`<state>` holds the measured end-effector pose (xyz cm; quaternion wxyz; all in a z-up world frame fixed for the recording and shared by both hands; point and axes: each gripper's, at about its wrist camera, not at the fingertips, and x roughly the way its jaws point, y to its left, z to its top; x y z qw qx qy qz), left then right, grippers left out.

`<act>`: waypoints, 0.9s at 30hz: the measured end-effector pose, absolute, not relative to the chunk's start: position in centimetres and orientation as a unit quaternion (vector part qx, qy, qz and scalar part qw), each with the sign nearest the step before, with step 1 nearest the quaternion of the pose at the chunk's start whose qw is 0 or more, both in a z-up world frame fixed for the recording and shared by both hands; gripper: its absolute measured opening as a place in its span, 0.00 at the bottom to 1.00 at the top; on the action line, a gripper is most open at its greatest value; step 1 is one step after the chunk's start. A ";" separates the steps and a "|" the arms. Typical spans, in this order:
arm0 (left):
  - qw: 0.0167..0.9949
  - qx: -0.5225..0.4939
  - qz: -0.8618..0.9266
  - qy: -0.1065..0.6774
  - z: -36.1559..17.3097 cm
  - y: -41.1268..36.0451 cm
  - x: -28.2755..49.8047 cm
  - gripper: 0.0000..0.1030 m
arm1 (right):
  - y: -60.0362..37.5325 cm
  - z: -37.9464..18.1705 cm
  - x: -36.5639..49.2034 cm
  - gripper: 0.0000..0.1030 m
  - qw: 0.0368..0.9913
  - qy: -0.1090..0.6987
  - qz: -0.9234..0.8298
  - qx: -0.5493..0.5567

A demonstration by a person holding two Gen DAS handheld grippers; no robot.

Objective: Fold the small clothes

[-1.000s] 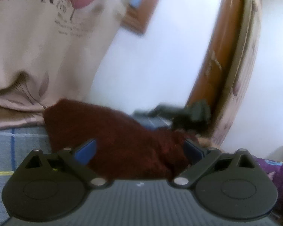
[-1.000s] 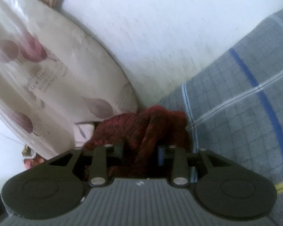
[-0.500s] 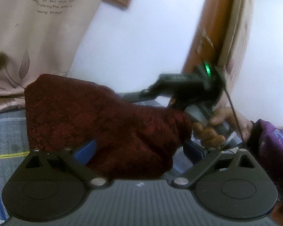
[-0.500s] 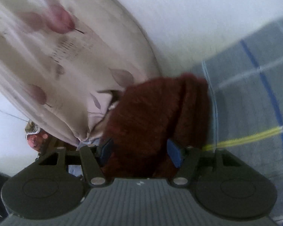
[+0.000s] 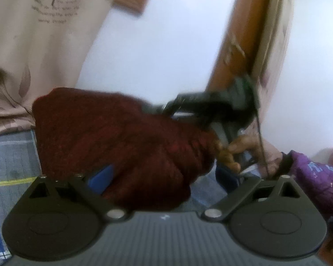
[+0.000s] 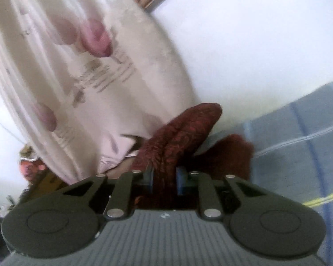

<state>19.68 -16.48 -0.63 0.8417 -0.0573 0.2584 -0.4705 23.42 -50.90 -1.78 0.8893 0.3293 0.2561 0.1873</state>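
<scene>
Two grippers: both at one dark red knitted garment, held up above the bed.
Wall (image 5: 166, 44): plain white, behind everything.
Curtain (image 5: 33, 44): beige with pink flower print and lettering, hanging down to the bed on the left.
Bedsheet (image 6: 299, 133): grey check with blue and yellow lines, under the cloth.
Door frame (image 5: 239, 33): brown wood, upright beside the wall.
Garment (image 5: 113, 141): bunched, lifted off the sheet, stretched between the two tools.
Left gripper (image 5: 164, 177): fingers spread wide, blue pads apart, the cloth lying loosely between them.
Right gripper (image 6: 165, 180): blue pads pinched tight on a fold of the garment (image 6: 177, 139).
Right hand (image 5: 250, 153): wrapped round the gripper handle, purple sleeve behind.
</scene>
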 end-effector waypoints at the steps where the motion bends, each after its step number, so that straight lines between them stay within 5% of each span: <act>1: 0.842 -0.053 -0.467 0.264 -0.9 -16.6 19.8 0.96 | -51.2 -3.0 23.5 0.22 0.885 0.263 0.182 0.339; 9: 0.837 -0.099 -0.460 0.278 -0.5 -15.3 20.7 0.96 | -50.6 -6.6 23.1 0.25 0.875 0.273 0.178 0.358; 14: 0.838 -0.093 -0.458 0.281 -0.7 -15.1 20.6 0.96 | -51.1 -3.9 20.2 0.56 0.885 0.238 0.169 0.363; 18: 0.839 -0.097 -0.456 0.280 -0.7 -14.8 20.1 0.96 | -50.7 -2.7 17.8 1.00 0.884 0.269 0.145 0.353; 27: 0.839 -0.106 -0.452 0.283 0.0 -13.5 19.2 0.96 | -49.5 -3.1 19.0 1.00 0.840 0.379 0.125 0.368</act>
